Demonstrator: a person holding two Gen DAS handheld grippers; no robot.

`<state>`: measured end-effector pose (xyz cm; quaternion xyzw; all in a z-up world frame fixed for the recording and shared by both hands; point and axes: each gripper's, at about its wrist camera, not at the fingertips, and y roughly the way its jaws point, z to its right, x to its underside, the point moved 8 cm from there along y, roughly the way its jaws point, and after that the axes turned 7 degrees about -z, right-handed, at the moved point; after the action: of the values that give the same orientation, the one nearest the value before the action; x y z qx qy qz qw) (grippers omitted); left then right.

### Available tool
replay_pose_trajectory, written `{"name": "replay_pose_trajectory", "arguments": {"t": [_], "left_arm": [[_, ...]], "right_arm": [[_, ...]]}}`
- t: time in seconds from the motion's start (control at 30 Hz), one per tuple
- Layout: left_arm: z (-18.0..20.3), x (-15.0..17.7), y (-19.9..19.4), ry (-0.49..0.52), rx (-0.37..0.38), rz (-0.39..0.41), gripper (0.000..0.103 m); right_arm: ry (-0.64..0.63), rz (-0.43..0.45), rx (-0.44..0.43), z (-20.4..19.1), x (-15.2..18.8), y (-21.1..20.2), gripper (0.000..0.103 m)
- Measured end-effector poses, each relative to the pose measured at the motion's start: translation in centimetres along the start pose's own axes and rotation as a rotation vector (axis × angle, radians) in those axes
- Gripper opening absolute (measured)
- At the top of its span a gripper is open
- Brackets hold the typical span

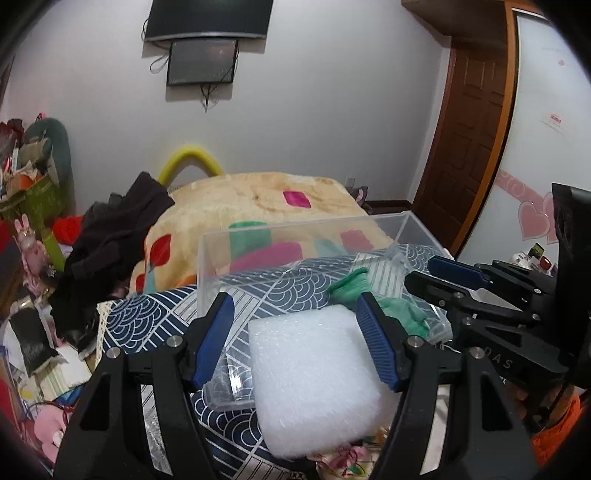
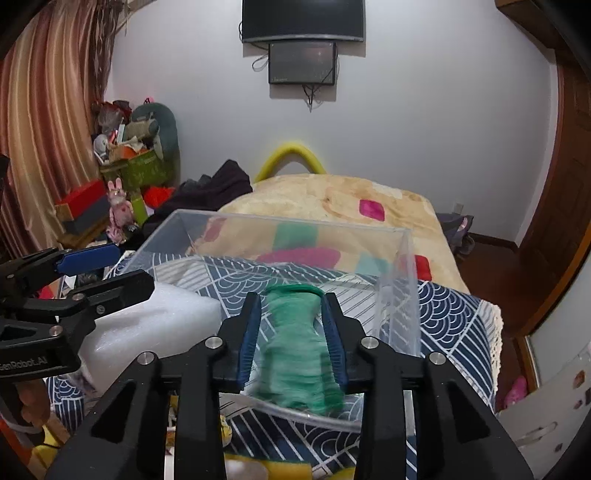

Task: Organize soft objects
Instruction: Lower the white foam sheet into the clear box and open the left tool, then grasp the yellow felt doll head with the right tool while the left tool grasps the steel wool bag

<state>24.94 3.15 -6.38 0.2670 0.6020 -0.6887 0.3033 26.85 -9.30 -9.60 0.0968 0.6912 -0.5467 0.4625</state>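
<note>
A beige blanket covered the bed. Left of the blanket lay dark clothes; a yellow foam tube arched behind it; a television hung above.
</note>
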Motion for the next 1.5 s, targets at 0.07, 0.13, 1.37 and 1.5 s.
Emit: {"name": "replay_pose_trajectory", "arguments": {"t": [0.07,0.13,1.37,1.5], "left_arm": [[0.2,-0.1,-0.7,0.005,0.009,0.011,0.07],[0.4,-0.1,-1.5,0.002,0.025,0.023,0.074],[-9.2,12.7,0.7,-0.079,-0.115,-0.151,0.09],[-9.8,13.5,1.9,-0.103,-0.105,-0.179,0.073]], "right_arm": [[-0.002,0.021,-0.004,-0.2,-0.1,-0.9,0.036],[-0.005,0.046,-0.003,-0.3,-0.2,-1.8,0.043],[0.129,-0.06,0.075,4.7,11.0,-1.4,0.07],[0.162,-0.057,0.039,5.0,11.4,-1.7,0.07]]}}
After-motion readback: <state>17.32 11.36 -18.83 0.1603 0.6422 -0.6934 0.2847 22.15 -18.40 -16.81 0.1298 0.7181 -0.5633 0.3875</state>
